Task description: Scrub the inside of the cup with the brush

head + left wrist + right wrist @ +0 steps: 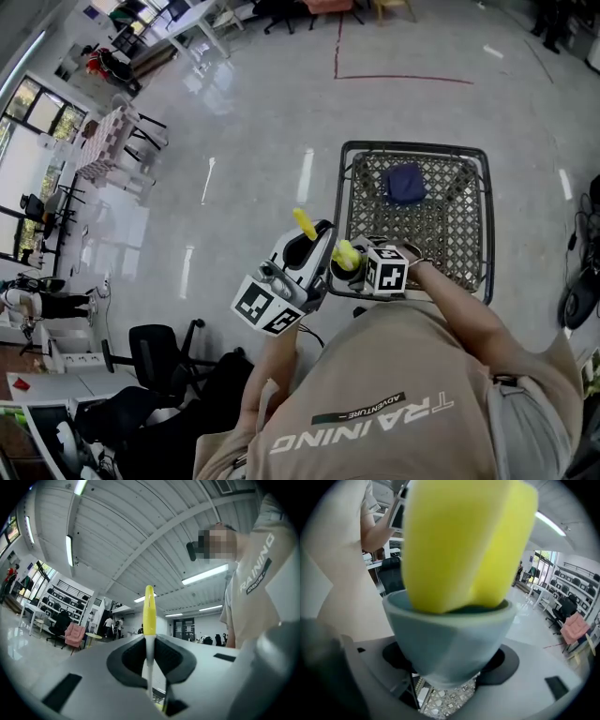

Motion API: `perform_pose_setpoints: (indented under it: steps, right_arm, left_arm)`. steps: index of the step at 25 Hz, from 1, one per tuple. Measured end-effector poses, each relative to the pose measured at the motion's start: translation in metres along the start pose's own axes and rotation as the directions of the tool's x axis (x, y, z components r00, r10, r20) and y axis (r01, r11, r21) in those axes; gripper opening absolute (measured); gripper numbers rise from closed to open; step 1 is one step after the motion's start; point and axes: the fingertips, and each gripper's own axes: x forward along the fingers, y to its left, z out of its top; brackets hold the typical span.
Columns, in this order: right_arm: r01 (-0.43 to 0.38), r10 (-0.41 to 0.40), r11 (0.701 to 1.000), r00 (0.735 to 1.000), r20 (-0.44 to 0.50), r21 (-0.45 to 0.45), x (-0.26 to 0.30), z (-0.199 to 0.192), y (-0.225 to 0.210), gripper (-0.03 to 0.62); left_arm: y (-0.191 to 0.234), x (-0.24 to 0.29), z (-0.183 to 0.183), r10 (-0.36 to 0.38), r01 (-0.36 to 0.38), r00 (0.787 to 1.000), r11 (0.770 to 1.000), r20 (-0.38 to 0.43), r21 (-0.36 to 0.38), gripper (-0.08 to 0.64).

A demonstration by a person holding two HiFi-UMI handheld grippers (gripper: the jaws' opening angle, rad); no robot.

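A pale grey-blue cup [450,634] sits clamped between the jaws of my right gripper [449,665]. The brush's yellow sponge head [461,541] is pushed down into the cup's mouth and bulges above its rim. The brush has a yellow-tipped white handle [149,620] held by my left gripper [150,667], which is shut on it, the handle pointing up. In the head view both grippers meet close to my chest, left gripper [305,258], right gripper [370,267], with the sponge [345,253] between them and the handle tip [304,223] sticking out to the upper left.
A metal mesh table [450,225] stands just beyond the grippers with a dark blue cloth [405,184] on it. A black office chair [159,361] stands at the lower left. Shiny floor lies all around, with desks and chairs far off.
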Motion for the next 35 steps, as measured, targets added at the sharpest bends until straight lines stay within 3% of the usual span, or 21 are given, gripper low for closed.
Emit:
perform_pose_setpoints:
  steps: [6, 13, 17, 19, 25, 29, 32, 35]
  right_arm:
    - [-0.003, 0.002, 0.998, 1.000, 0.021, 0.055, -0.004, -0.009, -0.002, 0.387]
    - [-0.025, 0.014, 0.997, 0.989, 0.147, 0.075, -0.023, 0.025, -0.013, 0.388]
    - [-0.045, 0.019, 0.993, 0.972, 0.235, 0.108, -0.034, 0.052, -0.016, 0.387]
    - [-0.057, 0.032, 0.993, 0.972, 0.232, 0.101, -0.036, 0.057, -0.018, 0.388]
    - [-0.059, 0.028, 0.990, 0.972, 0.232, 0.131, -0.022, 0.034, -0.025, 0.388]
    - [-0.032, 0.011, 0.992, 0.987, 0.160, 0.124, -0.010, 0.008, -0.016, 0.388]
    - [-0.062, 0.032, 0.986, 0.981, 0.193, 0.152, -0.009, -0.013, -0.013, 0.388]
    - [-0.024, -0.019, 0.980, 0.976, 0.215, 0.198, -0.009, -0.038, -0.021, 0.388]
  left_arm:
    - [-0.005, -0.010, 0.015, -0.015, 0.015, 1.000, 0.999, 0.011, 0.032, 0.041]
    - [0.002, -0.007, -0.014, 0.021, -0.021, 1.000, 1.000, -0.004, -0.006, 0.041]
    - [-0.003, -0.006, -0.036, 0.011, -0.007, 0.998, 0.998, -0.057, 0.057, 0.041]
    - [-0.005, -0.004, -0.044, -0.003, 0.006, 0.998, 0.999, -0.059, 0.053, 0.041]
    - [-0.015, 0.001, -0.057, 0.010, -0.007, 0.997, 0.999, -0.078, 0.038, 0.041]
    - [-0.016, -0.007, -0.024, 0.037, -0.037, 0.999, 0.998, 0.007, 0.060, 0.041]
    - [-0.017, -0.007, 0.003, 0.038, -0.043, 0.998, 0.996, 0.058, 0.079, 0.041]
    - [-0.016, -0.009, 0.014, 0.048, -0.056, 0.995, 0.995, 0.091, 0.087, 0.041]
